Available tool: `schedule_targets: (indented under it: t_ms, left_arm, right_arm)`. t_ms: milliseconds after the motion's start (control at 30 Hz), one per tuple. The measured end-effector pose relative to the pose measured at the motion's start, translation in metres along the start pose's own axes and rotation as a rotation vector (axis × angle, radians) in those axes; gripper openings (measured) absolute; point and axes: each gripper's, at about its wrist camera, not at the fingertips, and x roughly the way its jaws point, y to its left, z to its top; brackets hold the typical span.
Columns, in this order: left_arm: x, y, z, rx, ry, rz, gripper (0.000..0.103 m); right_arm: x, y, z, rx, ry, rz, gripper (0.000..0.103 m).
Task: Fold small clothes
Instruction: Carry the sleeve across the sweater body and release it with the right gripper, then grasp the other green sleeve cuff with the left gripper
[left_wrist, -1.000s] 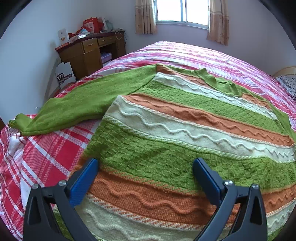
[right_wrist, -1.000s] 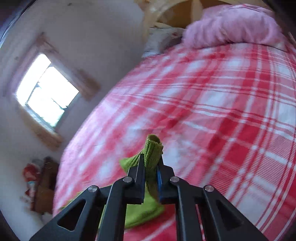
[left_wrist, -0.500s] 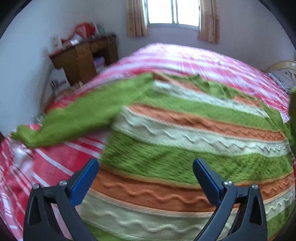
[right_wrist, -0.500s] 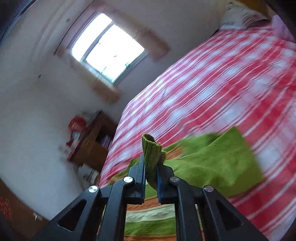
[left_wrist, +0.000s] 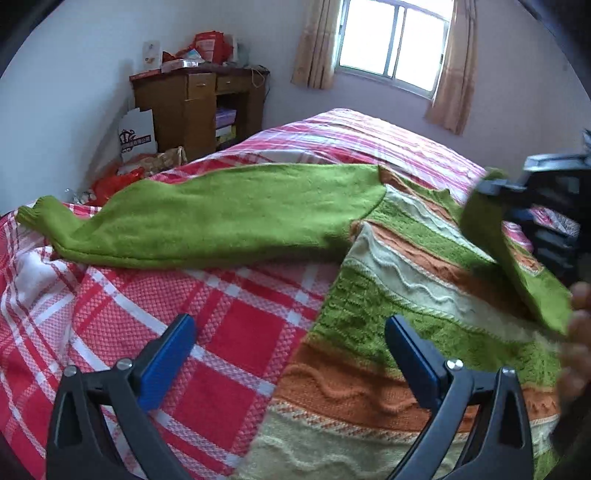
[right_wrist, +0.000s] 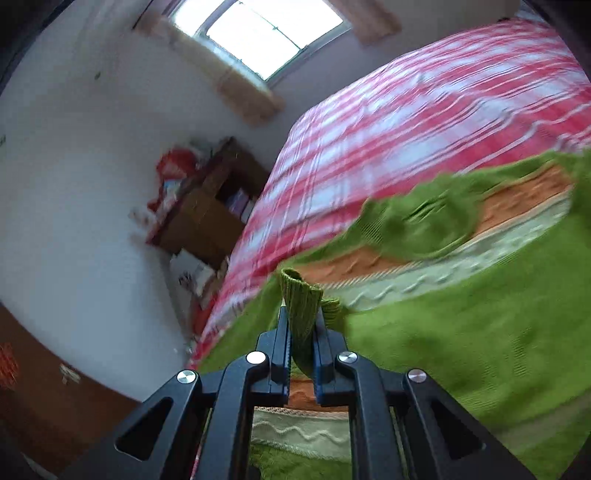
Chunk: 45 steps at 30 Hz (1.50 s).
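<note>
A striped knit sweater (left_wrist: 406, 295), green, orange and cream, lies flat on the red plaid bed (left_wrist: 229, 332). Its left green sleeve (left_wrist: 221, 214) stretches out to the left. My left gripper (left_wrist: 291, 350) is open and empty, low over the sweater's left edge. My right gripper (right_wrist: 301, 332) is shut on the ribbed cuff (right_wrist: 301, 306) of the right green sleeve and holds it above the sweater body (right_wrist: 461, 332). In the left wrist view this lifted sleeve (left_wrist: 517, 266) hangs over the sweater at the right, with the right gripper (left_wrist: 491, 184) above it.
A wooden desk (left_wrist: 195, 107) with clutter stands against the far wall at the left. A white paper bag (left_wrist: 136, 133) and red bags sit on the floor beside it. A curtained window (left_wrist: 391, 40) is behind the bed.
My right gripper has carried the sleeve cuff from over the bare bed across to above the sweater body. My left gripper has shifted left, to the sweater's left edge.
</note>
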Motion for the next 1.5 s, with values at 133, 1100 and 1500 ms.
schedule_targets:
  t_ms: [133, 1100, 1500]
  left_arm:
    - [0.003, -0.007, 0.000, 0.032, 0.000, 0.032, 0.103]
    - [-0.003, -0.009, -0.007, 0.053, -0.002, 0.066, 0.103]
    - [-0.004, -0.010, -0.007, 0.055, 0.006, 0.072, 0.103]
  right_arm:
    - [0.041, 0.011, -0.018, -0.062, 0.058, 0.052, 0.013]
    - [-0.053, -0.030, 0.005, -0.245, -0.033, -0.160, 0.027]
    - [-0.123, -0.175, -0.009, -0.204, -0.048, -0.500, 0.027]
